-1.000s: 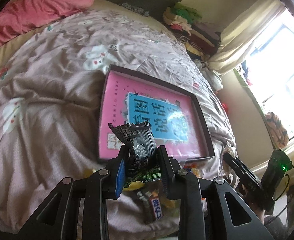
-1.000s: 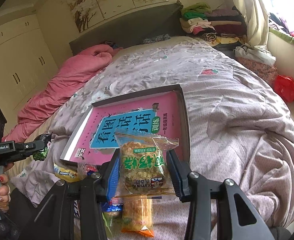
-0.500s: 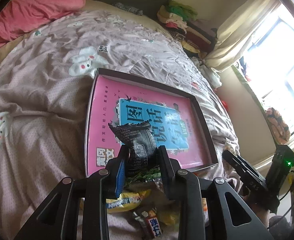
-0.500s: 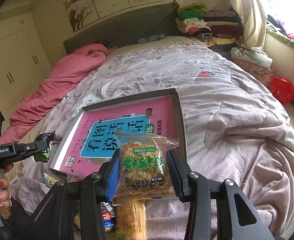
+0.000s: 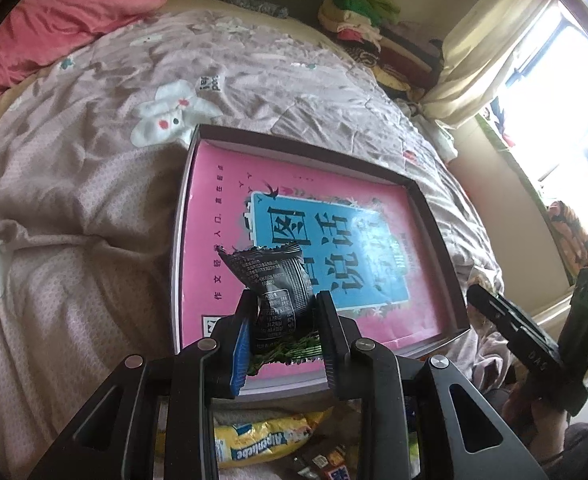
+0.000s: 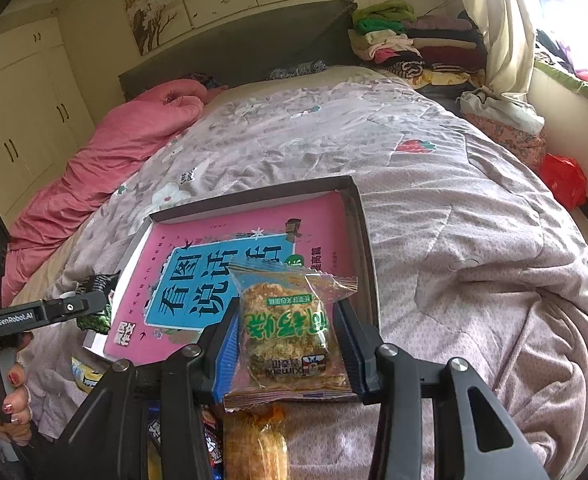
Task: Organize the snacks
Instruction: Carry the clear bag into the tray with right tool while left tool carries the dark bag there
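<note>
On the bed (image 6: 474, 240), I hold one snack in each gripper above a shallow dark-rimmed box (image 5: 434, 216) that lies on the quilt with a pink book (image 5: 221, 216) flat inside it, apparently the place where the snacks are to be gathered. My left gripper (image 5: 283, 320) is clamped tight on a small black packet (image 5: 271, 276), pinching its lower half so that the crimped top stands free above the jaws over the near edge of the box; from the right wrist view the same packet shows only as a dark scrap beyond the left gripper's tip, at the box's near left corner. My right gripper (image 6: 289, 340) is closed on a clear packet with green lettering (image 6: 285, 320), its jaws set wider because the golden, crumbly cake inside fills the wrapper; it hangs over the box's near right side. I judge both are held by the body rather than the seal so the slack film will not slip. Both packets look light, crinkly and easily crushed. More snacks lie loose on the quilt just below the grippers, among them a yellow bag (image 5: 261, 438) and an orange-wrapped cake (image 6: 253, 444), so the sorting seems to have a good way to go.
</note>
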`<state>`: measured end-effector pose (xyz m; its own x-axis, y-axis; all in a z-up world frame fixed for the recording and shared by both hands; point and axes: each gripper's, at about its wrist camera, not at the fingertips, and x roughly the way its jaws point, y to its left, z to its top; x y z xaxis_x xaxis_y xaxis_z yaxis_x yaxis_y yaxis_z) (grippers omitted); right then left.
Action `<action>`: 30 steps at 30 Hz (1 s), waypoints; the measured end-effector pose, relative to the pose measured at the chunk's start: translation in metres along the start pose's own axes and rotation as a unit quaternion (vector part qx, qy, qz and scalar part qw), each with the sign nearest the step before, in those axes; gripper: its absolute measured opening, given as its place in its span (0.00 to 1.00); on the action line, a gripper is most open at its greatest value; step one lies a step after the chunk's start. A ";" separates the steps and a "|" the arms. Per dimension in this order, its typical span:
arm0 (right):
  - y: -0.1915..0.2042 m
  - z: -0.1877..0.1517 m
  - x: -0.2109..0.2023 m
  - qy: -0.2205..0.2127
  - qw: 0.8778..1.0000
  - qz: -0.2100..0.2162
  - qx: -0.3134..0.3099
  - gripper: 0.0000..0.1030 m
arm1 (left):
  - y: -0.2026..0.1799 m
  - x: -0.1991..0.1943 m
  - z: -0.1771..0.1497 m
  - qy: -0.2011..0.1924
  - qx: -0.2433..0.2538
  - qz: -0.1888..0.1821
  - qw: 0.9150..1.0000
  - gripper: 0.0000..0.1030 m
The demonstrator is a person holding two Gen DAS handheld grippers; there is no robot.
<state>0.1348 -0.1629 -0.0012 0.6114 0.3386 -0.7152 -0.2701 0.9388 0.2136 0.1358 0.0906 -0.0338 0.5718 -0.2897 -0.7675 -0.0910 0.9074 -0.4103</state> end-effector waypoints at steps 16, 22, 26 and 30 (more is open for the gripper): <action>-0.003 -0.004 0.033 0.036 0.999 -0.006 0.000 0.44 | 0.003 0.025 -0.007 0.031 0.010 0.013 0.999 0.30; -0.005 -0.009 0.041 0.047 0.999 -0.007 0.002 0.44 | 0.004 0.029 -0.008 0.037 0.012 0.016 0.999 0.30; -0.005 -0.010 0.043 0.048 0.999 -0.012 0.000 0.44 | 0.005 0.032 -0.010 0.041 0.011 0.016 0.999 0.30; -0.005 -0.010 0.044 0.049 0.999 -0.017 -0.004 0.44 | 0.005 0.034 -0.011 0.044 0.011 0.017 0.999 0.30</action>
<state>0.1560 -0.1532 -0.0402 0.5458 0.2976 -0.7833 -0.2564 0.9493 0.1820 0.1463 0.0817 -0.0675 0.4951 -0.2829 -0.8214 -0.0902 0.9236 -0.3725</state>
